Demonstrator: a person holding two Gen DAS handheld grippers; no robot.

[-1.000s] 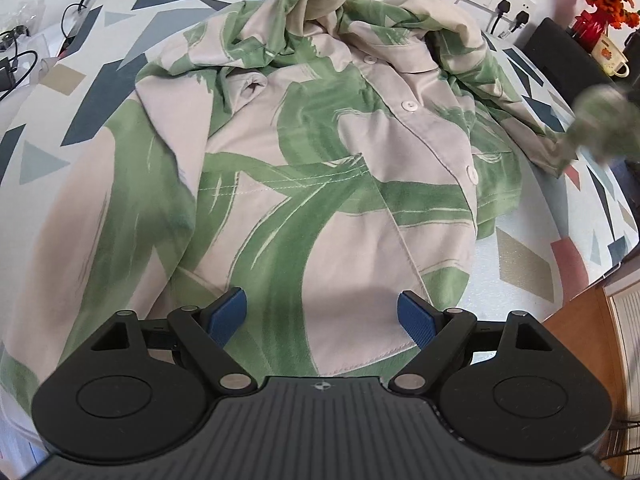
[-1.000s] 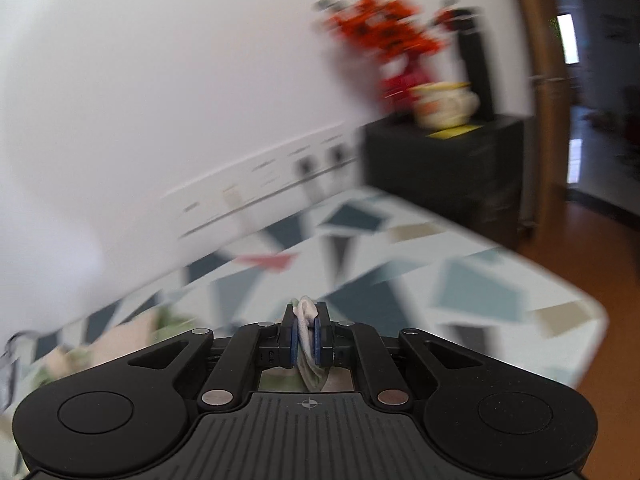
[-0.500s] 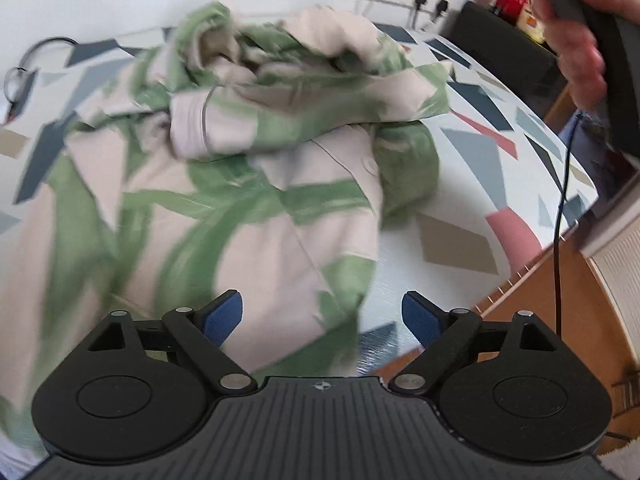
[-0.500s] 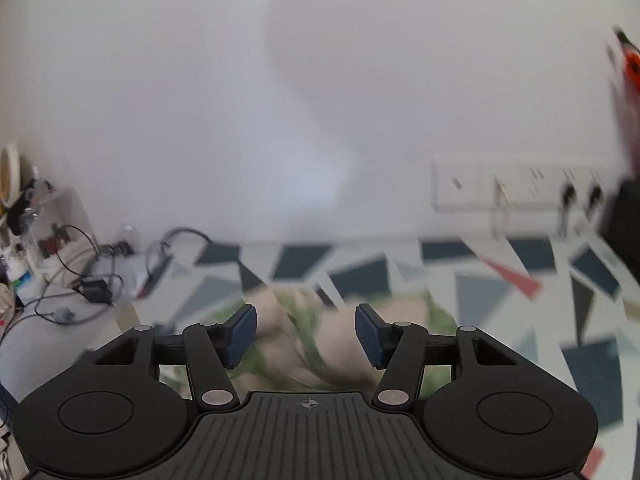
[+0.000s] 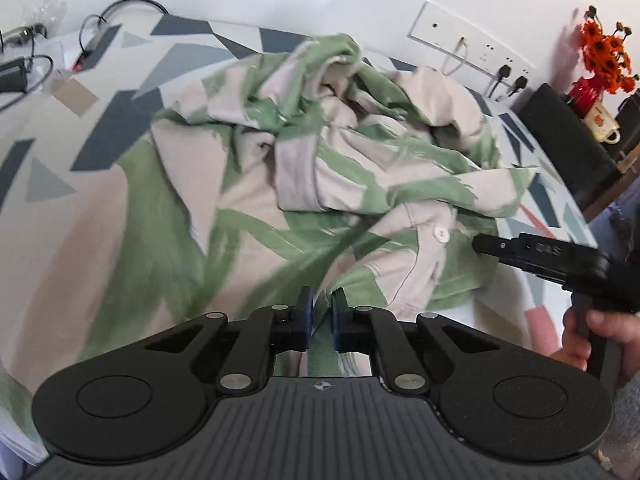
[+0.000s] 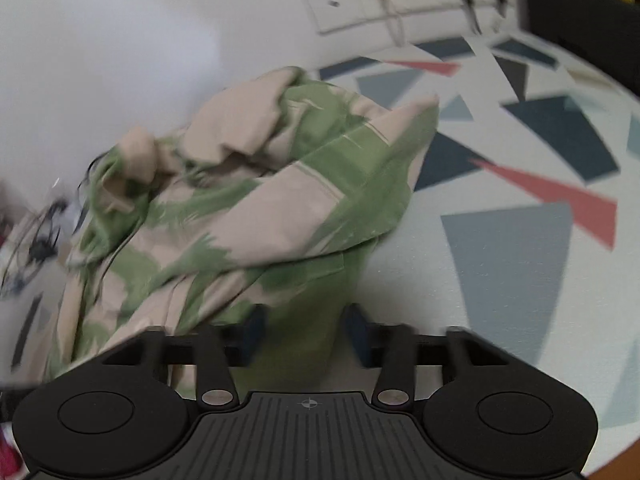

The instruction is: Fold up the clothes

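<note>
shirt (image 5: 304, 184) bunched on table (image 5: 100, 128), no neat fold visible | left gripper (image 5: 319, 316) fingers clamped on hem | right gripper (image 6: 305, 334) fingers apart over cloth | folding remains

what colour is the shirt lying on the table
Beige with broad green brushstroke-like patches; the shirt shows best in the left wrist view.
</note>
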